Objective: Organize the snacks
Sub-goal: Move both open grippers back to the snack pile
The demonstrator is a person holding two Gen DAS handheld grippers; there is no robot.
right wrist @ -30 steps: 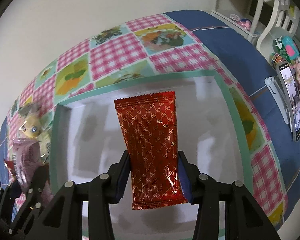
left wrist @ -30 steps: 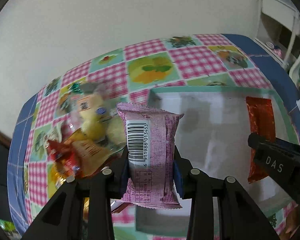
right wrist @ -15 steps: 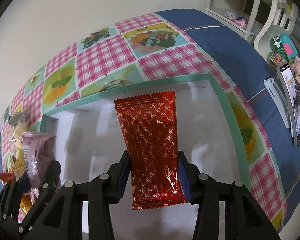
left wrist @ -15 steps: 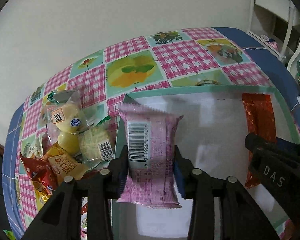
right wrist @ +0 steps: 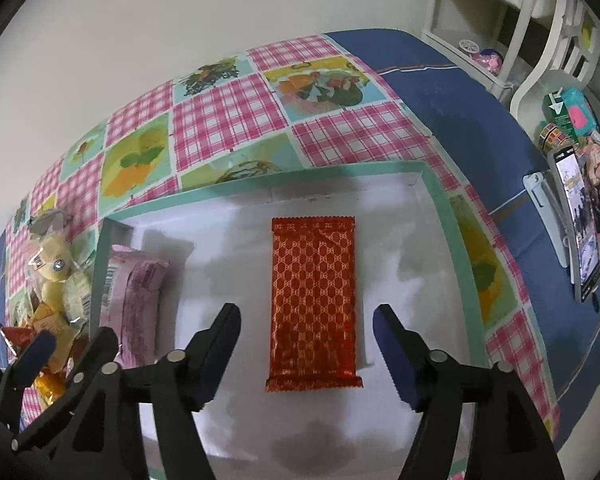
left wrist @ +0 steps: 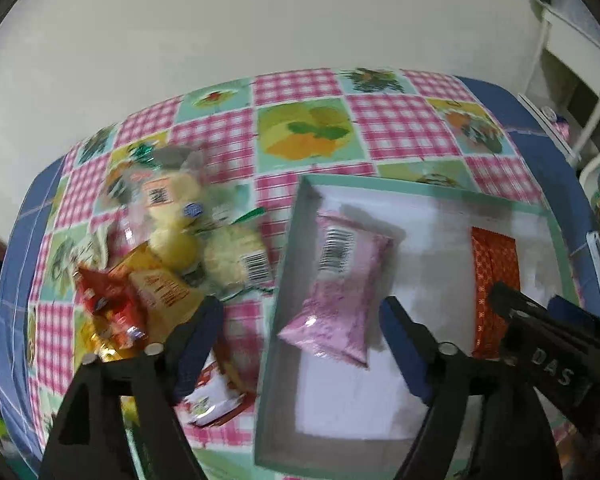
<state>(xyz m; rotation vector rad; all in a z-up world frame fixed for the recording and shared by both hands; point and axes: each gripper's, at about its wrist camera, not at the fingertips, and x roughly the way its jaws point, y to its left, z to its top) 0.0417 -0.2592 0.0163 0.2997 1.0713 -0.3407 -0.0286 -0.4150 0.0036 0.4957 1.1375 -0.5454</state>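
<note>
A shallow box with a teal rim (left wrist: 286, 264) (right wrist: 448, 216) and a white floor lies on the checked tablecloth. A pink packet (left wrist: 340, 280) (right wrist: 134, 304) lies tilted at the box's left side. Around it, my left gripper (left wrist: 298, 326) (right wrist: 60, 354) is opening, its pads clear of the packet and its left finger outside the rim. A red patterned packet (right wrist: 314, 300) (left wrist: 494, 280) lies flat in the middle of the box. My right gripper (right wrist: 306, 320) (left wrist: 540, 328) is opening too, with a gap on each side of that packet.
Left of the box is a pile of loose snacks (left wrist: 172, 248) (right wrist: 56, 280): yellow cakes in clear wrap, red and orange packets. A phone on a stand (right wrist: 580, 232) and white furniture (right wrist: 540, 40) stand to the right. A pale wall runs behind the table.
Both grippers have opened and let go. The pink packet has dropped tilted onto the box floor and the red one lies flat. The left wrist view has shifted slightly toward the pile.
</note>
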